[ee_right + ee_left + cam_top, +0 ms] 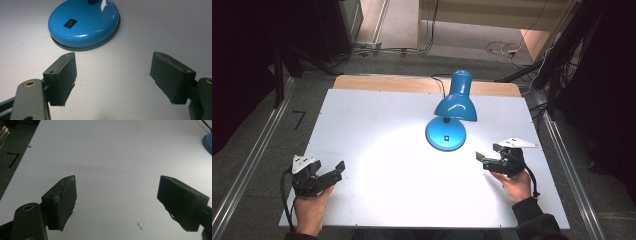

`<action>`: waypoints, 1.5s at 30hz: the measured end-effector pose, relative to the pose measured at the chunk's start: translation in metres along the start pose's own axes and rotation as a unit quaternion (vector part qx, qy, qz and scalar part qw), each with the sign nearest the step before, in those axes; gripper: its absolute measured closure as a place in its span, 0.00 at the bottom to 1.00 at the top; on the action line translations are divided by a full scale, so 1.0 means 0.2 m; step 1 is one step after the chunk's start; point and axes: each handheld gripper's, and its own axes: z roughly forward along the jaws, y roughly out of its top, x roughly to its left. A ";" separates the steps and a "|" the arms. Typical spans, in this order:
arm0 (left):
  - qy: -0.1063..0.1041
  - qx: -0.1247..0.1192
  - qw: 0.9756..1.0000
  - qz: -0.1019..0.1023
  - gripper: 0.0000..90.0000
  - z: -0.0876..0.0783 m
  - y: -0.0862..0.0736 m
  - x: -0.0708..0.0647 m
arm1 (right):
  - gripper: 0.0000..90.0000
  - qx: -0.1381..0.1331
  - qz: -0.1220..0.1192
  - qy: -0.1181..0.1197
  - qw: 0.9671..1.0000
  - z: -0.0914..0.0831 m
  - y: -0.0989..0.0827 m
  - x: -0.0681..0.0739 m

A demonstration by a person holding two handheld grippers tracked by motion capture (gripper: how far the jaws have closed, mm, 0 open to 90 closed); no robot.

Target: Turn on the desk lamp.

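Blue desk lamp [452, 112], lit, standing right of centre toward the far side of the white table [372, 130]. Left gripper [324, 176] and right gripper [487, 161] both with jaws apart and empty, right gripper near the lamp base [83, 23]. Probable step: approach to the base's rocker switch [70, 23]; next move calling for a fine, aligned press.

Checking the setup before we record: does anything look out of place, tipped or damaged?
Nothing stands out. The blue lamp stands upright and lit on the white table; the left gripper and right gripper are open and empty.
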 end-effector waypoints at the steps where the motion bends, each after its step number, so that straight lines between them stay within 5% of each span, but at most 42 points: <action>1: 0.000 0.001 1.000 0.000 0.18 0.00 0.00 0.00 | 0.22 -0.001 0.000 0.000 1.000 -0.01 0.00 -0.01; 29: 0.005 -0.002 1.000 0.003 0.18 -0.01 0.00 0.00 | 0.21 -0.005 0.025 -0.016 1.000 -0.16 -0.11 -0.12; 45: 0.004 -0.008 1.000 0.003 0.18 -0.01 0.00 0.00 | 0.21 -0.008 0.044 -0.055 0.998 -0.26 -0.19 -0.22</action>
